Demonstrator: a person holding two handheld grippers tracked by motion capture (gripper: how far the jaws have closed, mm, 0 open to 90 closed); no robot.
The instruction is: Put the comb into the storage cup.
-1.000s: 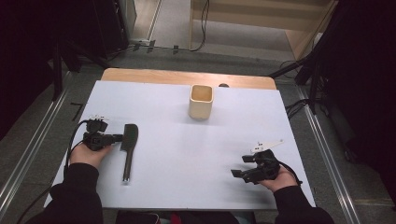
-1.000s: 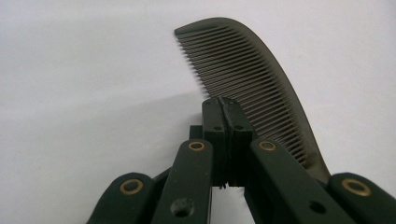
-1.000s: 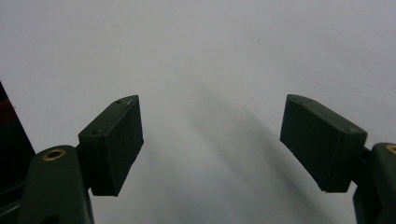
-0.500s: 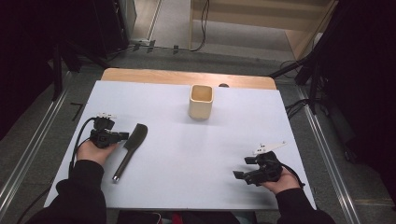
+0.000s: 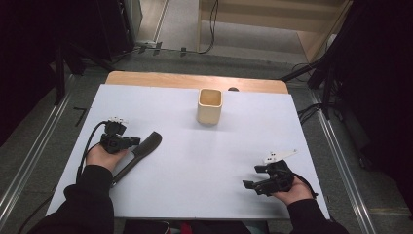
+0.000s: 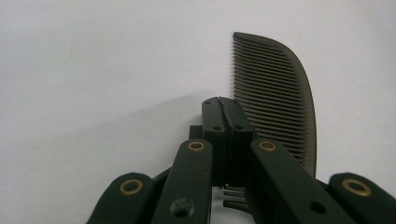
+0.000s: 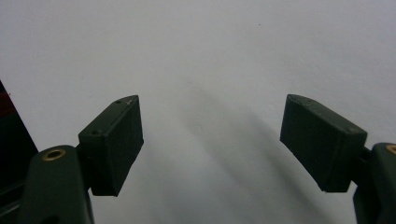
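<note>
Left gripper [image 6: 223,103], held near the left edge of the white-topped desk [image 5: 185,195], has its jaws pressed together, and the dark, flat plastic comb with fine teeth and a long thin handle [image 6: 280,88] lies right beside the tips. In the left gripper view the comb's toothed edge runs along the closed pads and partly passes under them, so I cannot tell whether the tips pinch the teeth or merely rest against them. From the high view the comb [image 5: 139,153] lies slanted on the desk near its left edge, head toward the middle, handle running back toward the front edge under the person's left hand [image 5: 103,155].

Right gripper [image 7: 219,144] rests near the front right corner with its jaws standing wide apart and nothing between them.

Judging by its look, the comb is light, thin and fairly stiff, with a smooth surface that could slide on the bare desk when nudged. Its teeth are fine and would bend or slip out of a pinch, so the solid spine along the back of the head, or the handle, seems the better place to grip. Lying so flat, it will probably need one edge tipped up first. A pale wooden square cup [image 5: 210,105] stands open-mouthed near the far edge, well apart from it.
</note>
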